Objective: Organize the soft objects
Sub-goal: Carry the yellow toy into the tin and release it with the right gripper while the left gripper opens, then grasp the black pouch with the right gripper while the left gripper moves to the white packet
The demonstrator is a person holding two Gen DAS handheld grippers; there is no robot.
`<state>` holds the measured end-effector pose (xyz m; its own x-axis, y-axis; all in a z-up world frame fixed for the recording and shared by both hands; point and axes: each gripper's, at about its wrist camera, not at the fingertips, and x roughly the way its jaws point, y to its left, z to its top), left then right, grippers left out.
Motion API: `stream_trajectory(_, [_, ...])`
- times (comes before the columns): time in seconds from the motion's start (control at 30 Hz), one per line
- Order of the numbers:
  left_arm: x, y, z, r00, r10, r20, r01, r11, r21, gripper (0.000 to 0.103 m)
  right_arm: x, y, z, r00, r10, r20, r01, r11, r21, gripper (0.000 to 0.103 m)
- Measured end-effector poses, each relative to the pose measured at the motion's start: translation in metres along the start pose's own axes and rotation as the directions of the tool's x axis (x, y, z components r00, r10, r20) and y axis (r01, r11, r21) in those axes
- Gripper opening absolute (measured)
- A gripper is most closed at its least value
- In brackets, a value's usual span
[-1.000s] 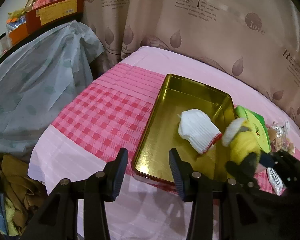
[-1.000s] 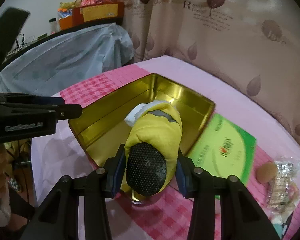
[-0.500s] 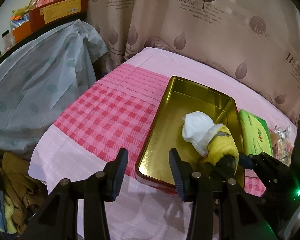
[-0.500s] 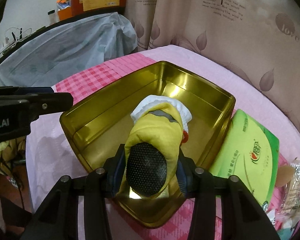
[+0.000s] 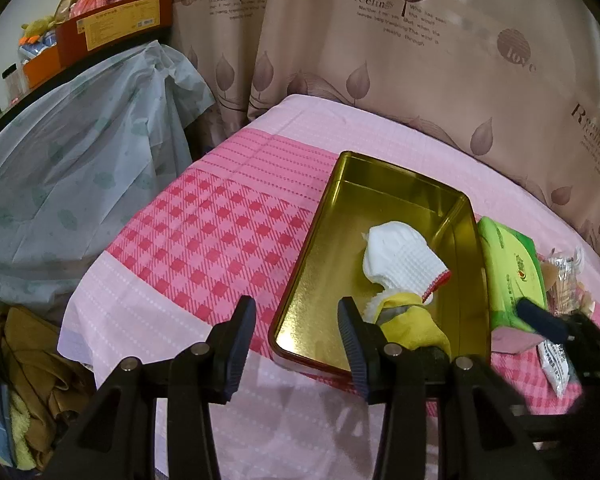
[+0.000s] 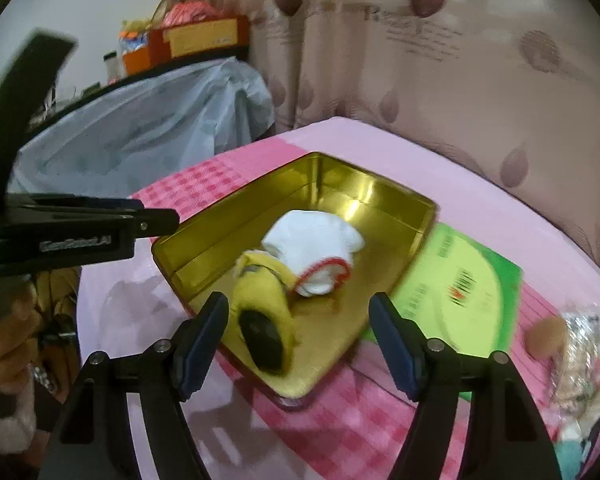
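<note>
Two soft things in the tin: the yellow sock and the white sock now both lie inside the gold tin, touching each other.
Change: half a second ago the right gripper was clamped on the yellow sock above the tin; now its jaws stand wide apart and the sock rests on the tin floor, free of both pads.
Yellow sock place: at about 7 o'clock of the white sock in the right wrist view, near the tin's near corner, dark sole patch facing the camera; the view is blurred, so finer detail cannot be told.
White sock place: mid-tin, red-trimmed cuff turned toward 5 o'clock.
Right gripper: released, empty, above the tin's near edge; the blur suggests it is pulling back.
Left gripper: jaws parted, holding nothing, hovering over the pink cloth on the counter at about 9 o'clock of the tin.
Neighbours: green packet just beside the tin at 3 o'clock; snack wrappers farther out the same way.
Meaning for the task: the drop of the yellow sock looks done; judging from these views, no other soft item is plainly left outside the tin, though the heap at the far right is too blurred to rule that out.
</note>
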<state>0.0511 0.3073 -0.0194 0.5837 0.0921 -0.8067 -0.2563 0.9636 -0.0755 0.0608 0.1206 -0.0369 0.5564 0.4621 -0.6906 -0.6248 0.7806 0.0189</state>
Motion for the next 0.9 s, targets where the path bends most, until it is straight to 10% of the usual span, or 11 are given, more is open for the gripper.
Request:
stream_trajectory(0.4, [-0.004,-0.008,-0.004,1.000,0.020,0.022,-0.020,0.999,0.038,0.043,-0.090,-0.118,-0.052,0.971,-0.235,0.034,0.226,0.958,0.178,0.070])
stream_trajectory(0.63, [-0.007,-0.017,-0.005,0.999,0.039,0.035,-0.041,0.997,0.072,0.043,-0.125,-0.220,-0.102,0.907,-0.415,-0.077,0.417,0.853,0.314,0.068])
stream_trajectory(0.9, [-0.015,-0.044,-0.012,0.997,0.055,0.049,-0.063,0.983,0.173,0.047,-0.103,-0.290,-0.149,0.875,-0.428,-0.225,0.483,0.784,0.390,0.065])
